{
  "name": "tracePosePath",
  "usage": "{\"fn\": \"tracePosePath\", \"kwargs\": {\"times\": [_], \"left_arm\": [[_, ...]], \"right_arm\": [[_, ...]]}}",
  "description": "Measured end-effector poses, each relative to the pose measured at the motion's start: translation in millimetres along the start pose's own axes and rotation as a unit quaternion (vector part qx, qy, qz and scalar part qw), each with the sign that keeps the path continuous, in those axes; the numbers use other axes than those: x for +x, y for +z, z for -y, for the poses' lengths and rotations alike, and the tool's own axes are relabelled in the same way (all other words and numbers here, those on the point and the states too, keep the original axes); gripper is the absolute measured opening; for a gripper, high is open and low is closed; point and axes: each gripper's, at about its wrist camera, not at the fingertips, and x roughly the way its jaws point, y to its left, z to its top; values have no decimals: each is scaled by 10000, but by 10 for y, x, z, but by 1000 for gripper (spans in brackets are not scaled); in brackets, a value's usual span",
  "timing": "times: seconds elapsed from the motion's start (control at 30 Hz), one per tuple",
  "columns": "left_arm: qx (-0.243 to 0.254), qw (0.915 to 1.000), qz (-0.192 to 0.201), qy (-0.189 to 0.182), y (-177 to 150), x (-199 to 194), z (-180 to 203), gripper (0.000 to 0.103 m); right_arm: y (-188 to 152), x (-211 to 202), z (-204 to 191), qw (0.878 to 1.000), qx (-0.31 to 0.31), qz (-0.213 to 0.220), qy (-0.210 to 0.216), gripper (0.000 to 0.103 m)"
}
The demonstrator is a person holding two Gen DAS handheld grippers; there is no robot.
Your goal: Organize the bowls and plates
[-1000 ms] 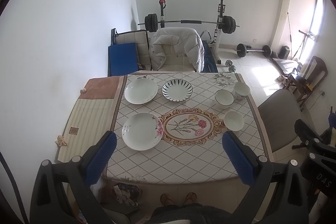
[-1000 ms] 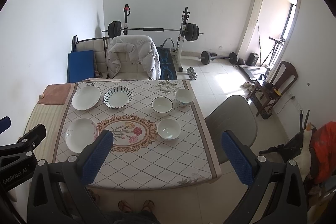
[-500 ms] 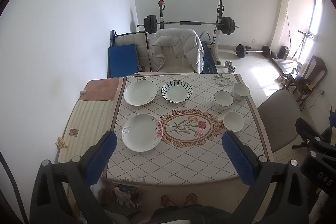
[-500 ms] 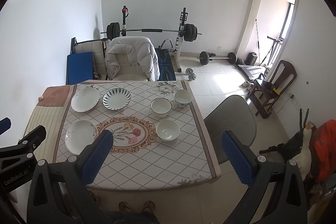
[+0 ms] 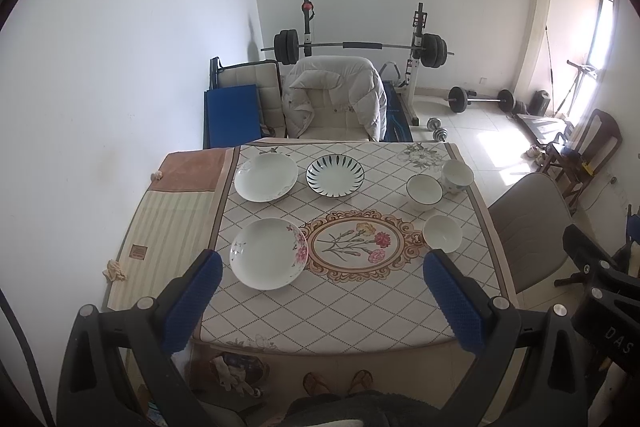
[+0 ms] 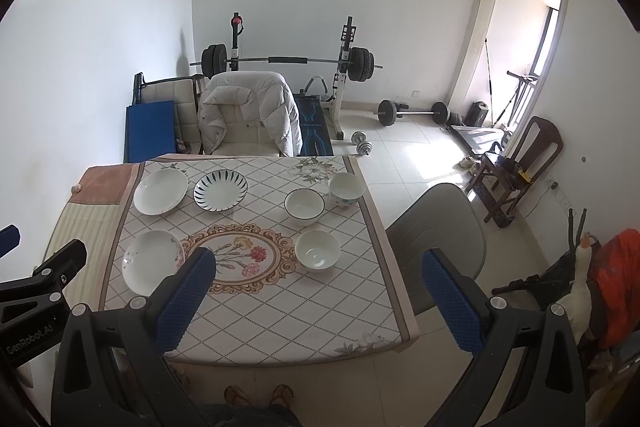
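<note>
On the patterned tablecloth [image 5: 344, 303] lie a white plate with pink flowers [image 5: 269, 253] near left, a plain white plate [image 5: 266, 177] far left and a striped plate [image 5: 335, 174] beside it. On the right stand a white bowl [image 5: 442, 233], a dark-rimmed bowl [image 5: 425, 187] and a patterned bowl [image 5: 457, 176]. My left gripper [image 5: 322, 301] hovers open high above the near table edge, holding nothing. My right gripper [image 6: 316, 301] is also open and empty, above the near right part of the table; the white bowl [image 6: 317, 249] lies ahead of it.
A grey chair [image 6: 440, 227] stands at the table's right side. A chair draped with a white jacket [image 5: 334, 99] is behind the table, with a barbell rack [image 5: 360, 47] beyond. A striped mat [image 5: 168, 223] lies left of the table. A person's feet [image 5: 338, 383] show below.
Both grippers have drifted slightly, so the table sits a little lower in the views. The dishes have not moved and both grippers stay open.
</note>
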Motion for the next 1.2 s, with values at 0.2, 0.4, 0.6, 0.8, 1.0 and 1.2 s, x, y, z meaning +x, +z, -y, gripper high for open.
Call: {"fn": "tracePosePath", "kwargs": {"times": [0.2,0.4,0.6,0.8,1.0,1.2], "left_arm": [[16,10000,19,9,11,3,16,103],[-13,10000,50,30,16,16,24,103],[-47,10000,51,42,26,57,6,103],[-123,9999,52,48,53,149,-31,103],[-220,9966,248,749,67,460,-208,103],[-924,9905,-398,934,40,1237,-908,103]], "right_arm": [[3,8,2,10000,-24,42,-15,103],[-4,14,-20,10000,-27,40,-17,103],[13,37,-31,10000,-27,33,2,103],[45,86,-37,10000,19,11,44,103],[97,468,-107,9992,-158,83,368,103],[-3,1464,-581,9856,-547,-760,1407,103]]}}
